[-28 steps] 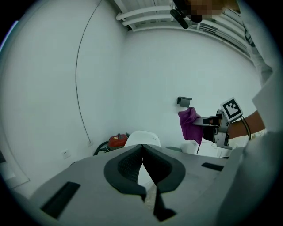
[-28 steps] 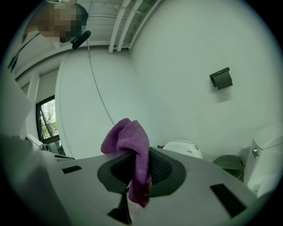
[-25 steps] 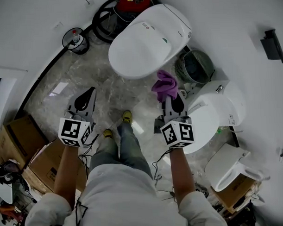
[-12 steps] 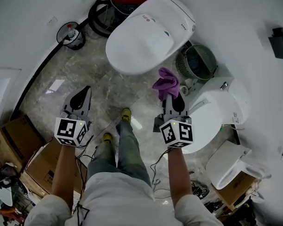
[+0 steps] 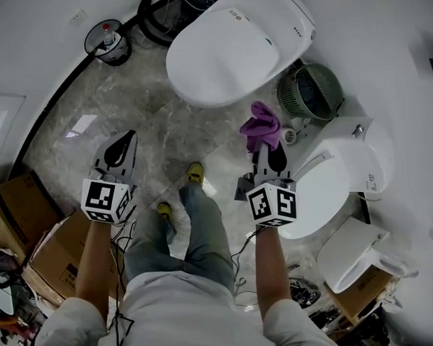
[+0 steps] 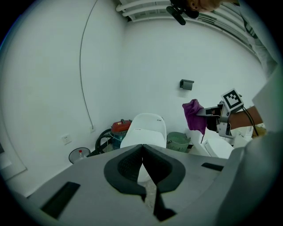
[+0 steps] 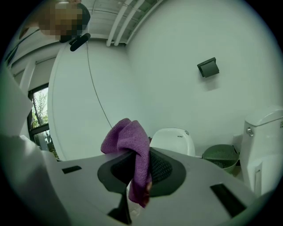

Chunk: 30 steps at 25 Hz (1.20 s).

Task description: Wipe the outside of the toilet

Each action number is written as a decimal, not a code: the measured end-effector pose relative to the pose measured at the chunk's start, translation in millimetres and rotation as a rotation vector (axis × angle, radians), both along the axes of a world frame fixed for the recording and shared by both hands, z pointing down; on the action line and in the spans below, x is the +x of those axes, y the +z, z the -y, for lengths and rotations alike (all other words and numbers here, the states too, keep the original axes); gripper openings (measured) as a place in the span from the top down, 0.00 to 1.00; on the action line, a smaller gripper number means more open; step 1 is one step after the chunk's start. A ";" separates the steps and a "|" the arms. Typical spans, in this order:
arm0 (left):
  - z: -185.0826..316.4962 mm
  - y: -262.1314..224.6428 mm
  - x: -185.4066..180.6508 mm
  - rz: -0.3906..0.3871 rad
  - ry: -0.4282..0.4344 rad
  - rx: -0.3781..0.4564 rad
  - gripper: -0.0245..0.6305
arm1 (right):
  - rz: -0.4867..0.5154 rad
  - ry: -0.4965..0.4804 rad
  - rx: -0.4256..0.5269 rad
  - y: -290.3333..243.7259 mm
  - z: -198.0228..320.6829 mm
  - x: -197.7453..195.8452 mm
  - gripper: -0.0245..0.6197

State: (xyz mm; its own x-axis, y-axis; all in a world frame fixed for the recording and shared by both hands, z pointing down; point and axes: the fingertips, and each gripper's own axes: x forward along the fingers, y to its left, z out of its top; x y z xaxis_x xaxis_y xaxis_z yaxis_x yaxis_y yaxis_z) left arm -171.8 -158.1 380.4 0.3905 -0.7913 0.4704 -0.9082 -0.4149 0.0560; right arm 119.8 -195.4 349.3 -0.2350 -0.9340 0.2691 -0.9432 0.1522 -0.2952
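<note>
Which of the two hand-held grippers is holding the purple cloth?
The right hand-held gripper: the purple cloth is clamped in its jaws. The left hand-held gripper is shut on nothing.

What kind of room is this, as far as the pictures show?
Probably a storage or test room rather than a home bathroom: a closed white toilet and a second toilet share one marble floor, with cardboard boxes nearby.

I hold my left arm (image 5: 97, 254) and right arm (image 5: 266, 263) out ahead of me, roughly parallel and well apart. My left gripper (image 5: 123, 142) has its jaws pressed together with nothing between them. My right gripper (image 5: 267, 151) has its jaws clamped on a purple cloth (image 5: 261, 126).
</note>
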 end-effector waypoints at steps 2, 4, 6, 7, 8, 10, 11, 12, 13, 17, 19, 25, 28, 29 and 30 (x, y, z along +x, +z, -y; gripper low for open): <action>-3.2 12.4 -2.4 -0.006 -0.001 -0.005 0.94 | -0.001 -0.002 0.002 11.1 -2.4 -3.2 0.86; -6.7 23.3 -2.7 -0.009 0.010 -0.001 0.94 | -0.006 -0.005 0.003 22.7 -5.7 -6.6 0.86; -8.1 35.2 -3.3 -0.008 0.021 0.005 0.94 | -0.013 -0.002 0.005 35.7 -8.3 -10.2 0.86; -7.5 41.4 -4.5 -0.007 0.024 0.009 0.94 | -0.016 -0.001 0.006 42.4 -8.9 -12.5 0.86; -6.3 47.6 -5.9 -0.008 0.024 0.014 0.94 | -0.016 -0.002 0.008 49.1 -9.2 -15.2 0.86; -4.5 60.3 -7.8 -0.016 0.021 0.022 0.94 | -0.016 -0.008 0.012 62.6 -9.5 -20.3 0.86; -4.3 67.2 -8.2 -0.019 0.022 0.026 0.94 | -0.018 -0.011 0.014 69.5 -9.6 -22.1 0.86; -4.3 74.7 -8.7 -0.020 0.023 0.028 0.94 | -0.021 -0.011 0.017 76.4 -9.6 -23.4 0.86; -4.4 82.6 -9.5 -0.019 0.025 0.030 0.94 | -0.022 -0.010 0.020 83.5 -9.5 -24.4 0.86; -1.1 113.5 -16.2 -0.017 0.017 0.043 0.94 | -0.015 -0.008 0.029 113.7 -7.7 -28.8 0.86; 1.9 128.1 -19.6 -0.019 0.006 0.048 0.94 | -0.007 -0.010 0.031 128.6 -5.8 -29.8 0.86; 7.4 170.2 -27.3 -0.021 -0.011 0.063 0.94 | 0.000 0.001 0.033 176.1 -2.5 -30.4 0.86; 9.2 189.0 -26.4 -0.022 -0.011 0.074 0.94 | -0.002 -0.003 0.036 199.1 -2.3 -31.0 0.86; 9.0 195.1 -26.1 -0.024 -0.012 0.077 0.94 | -0.003 -0.007 0.037 206.5 -2.4 -31.4 0.86; 9.0 201.3 -26.1 -0.026 -0.014 0.081 0.94 | -0.002 -0.008 0.038 213.7 -2.2 -31.8 0.86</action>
